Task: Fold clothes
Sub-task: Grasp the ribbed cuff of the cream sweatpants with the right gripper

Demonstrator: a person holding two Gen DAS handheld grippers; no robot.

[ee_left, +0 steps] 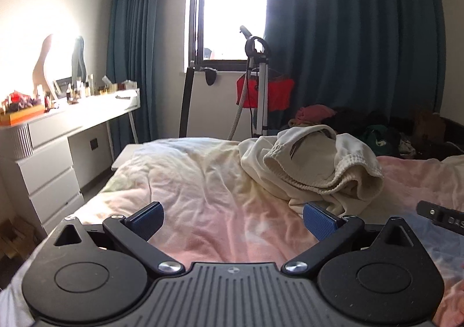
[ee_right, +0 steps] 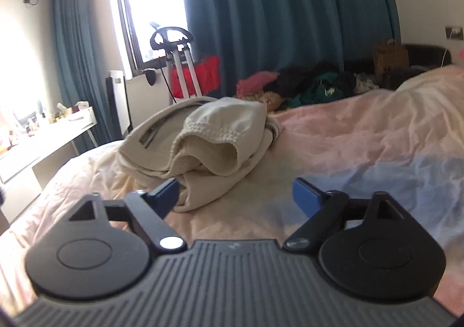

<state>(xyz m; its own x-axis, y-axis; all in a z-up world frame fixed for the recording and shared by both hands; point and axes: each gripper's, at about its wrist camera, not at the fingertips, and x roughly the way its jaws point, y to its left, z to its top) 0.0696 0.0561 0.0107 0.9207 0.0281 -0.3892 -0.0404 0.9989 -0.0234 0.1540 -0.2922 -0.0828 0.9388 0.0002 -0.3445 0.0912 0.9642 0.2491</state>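
A crumpled cream garment (ee_left: 313, 164) with ribbed cuffs lies bunched on the pink bedspread (ee_left: 203, 199). My left gripper (ee_left: 232, 221) hovers low over the bed, open, with only the sheet between its blue pads; the garment's near edge lies just beyond its right pad (ee_left: 319, 221). In the right wrist view the same cream garment (ee_right: 203, 147) sits ahead and to the left. My right gripper (ee_right: 236, 196) is open, with the garment's lower edge just inside its left pad (ee_right: 165, 196). The pads do not press on it.
A heap of dark, green and pink clothes (ee_right: 307, 86) lies at the far side of the bed. A white dresser (ee_left: 66, 129) with bottles stands to the left. A garment steamer stand (ee_left: 261, 89) with a red cloth is by the window and teal curtains (ee_left: 348, 36).
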